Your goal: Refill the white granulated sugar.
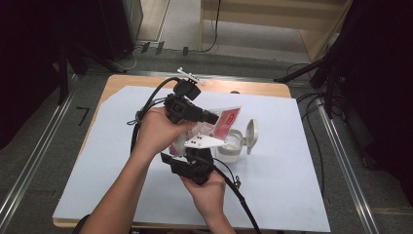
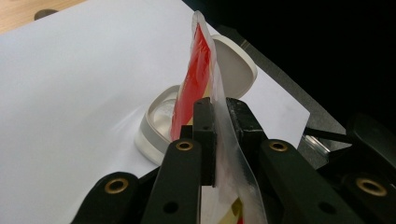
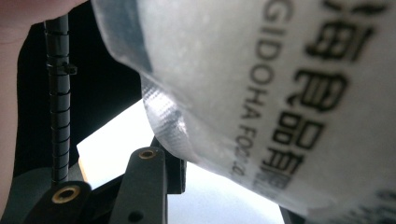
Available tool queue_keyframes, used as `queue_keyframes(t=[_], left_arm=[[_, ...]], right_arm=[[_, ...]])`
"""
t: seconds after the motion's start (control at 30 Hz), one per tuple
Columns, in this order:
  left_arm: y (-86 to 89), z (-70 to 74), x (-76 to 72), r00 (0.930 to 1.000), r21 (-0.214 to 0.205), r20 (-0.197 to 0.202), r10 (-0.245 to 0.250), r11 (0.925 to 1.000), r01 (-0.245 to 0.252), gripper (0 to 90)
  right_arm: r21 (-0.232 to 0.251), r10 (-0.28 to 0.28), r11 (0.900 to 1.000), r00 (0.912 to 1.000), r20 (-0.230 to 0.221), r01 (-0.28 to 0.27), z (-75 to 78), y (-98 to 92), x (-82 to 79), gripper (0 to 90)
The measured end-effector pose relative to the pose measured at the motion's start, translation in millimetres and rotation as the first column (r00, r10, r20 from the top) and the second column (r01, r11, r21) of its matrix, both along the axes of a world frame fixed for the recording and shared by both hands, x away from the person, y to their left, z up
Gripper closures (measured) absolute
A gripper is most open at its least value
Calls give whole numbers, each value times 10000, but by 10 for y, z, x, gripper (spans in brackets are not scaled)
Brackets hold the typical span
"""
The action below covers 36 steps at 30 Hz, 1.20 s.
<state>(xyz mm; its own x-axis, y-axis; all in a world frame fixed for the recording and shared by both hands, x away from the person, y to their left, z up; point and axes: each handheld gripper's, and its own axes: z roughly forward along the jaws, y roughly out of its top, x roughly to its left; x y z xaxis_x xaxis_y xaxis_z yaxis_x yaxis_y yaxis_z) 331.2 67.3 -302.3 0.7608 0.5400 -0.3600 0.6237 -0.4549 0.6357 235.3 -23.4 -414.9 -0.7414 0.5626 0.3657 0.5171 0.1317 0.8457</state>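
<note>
A person at a desk (image 1: pixel 272 90) covered with a white sheet (image 1: pixel 97 161) holds a black gripper in each hand. The left gripper (image 1: pixel 210 117), seen from above near the middle of the desk, has its fingers (image 2: pixel 205 126) closed on the edge of a clear plastic pouch (image 2: pixel 198 74) with a red label, which stands upright between them in the left gripper view. The right gripper (image 1: pixel 197 157) sits just below it, its fingers (image 3: pixel 144 177) at the pouch's lower part; the printed pouch wall bulges close to its camera, and whether they press on it cannot be told. Just right of the pouch, a small white container (image 1: pixel 233 146) rests on the sheet, its hinged lid (image 1: pixel 252 134) flipped open
</note>
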Motion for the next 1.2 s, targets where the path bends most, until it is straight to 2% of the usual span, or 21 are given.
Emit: queue_keyframes(t=[0.13, 0.2, 0.5, 1.2], left_arm=[[-13, 0, -10, 10000, -109, -5, 5, 9999, -5, 835], [-20, 10, -16, 10000, 30, 34, -69, 10000, 69, 835], [-39, 18, -31, 9999, 2, 90, -65, 10000, 65, 834], [-69, 18, -60, 9999, -55, 106, -53, 10000, 54, 834]], right_arm=[[103, -117, 9999, 9999, -7, 117, 4, 3, -14, 641], [137, -140, 9998, 9999, 0, 140, 4, 0, -19, 641], [276, -172, 9995, 9998, -64, 174, 12, -7, -29, 642], [364, -193, 9991, 9998, -67, 196, 9, -16, -44, 642]])
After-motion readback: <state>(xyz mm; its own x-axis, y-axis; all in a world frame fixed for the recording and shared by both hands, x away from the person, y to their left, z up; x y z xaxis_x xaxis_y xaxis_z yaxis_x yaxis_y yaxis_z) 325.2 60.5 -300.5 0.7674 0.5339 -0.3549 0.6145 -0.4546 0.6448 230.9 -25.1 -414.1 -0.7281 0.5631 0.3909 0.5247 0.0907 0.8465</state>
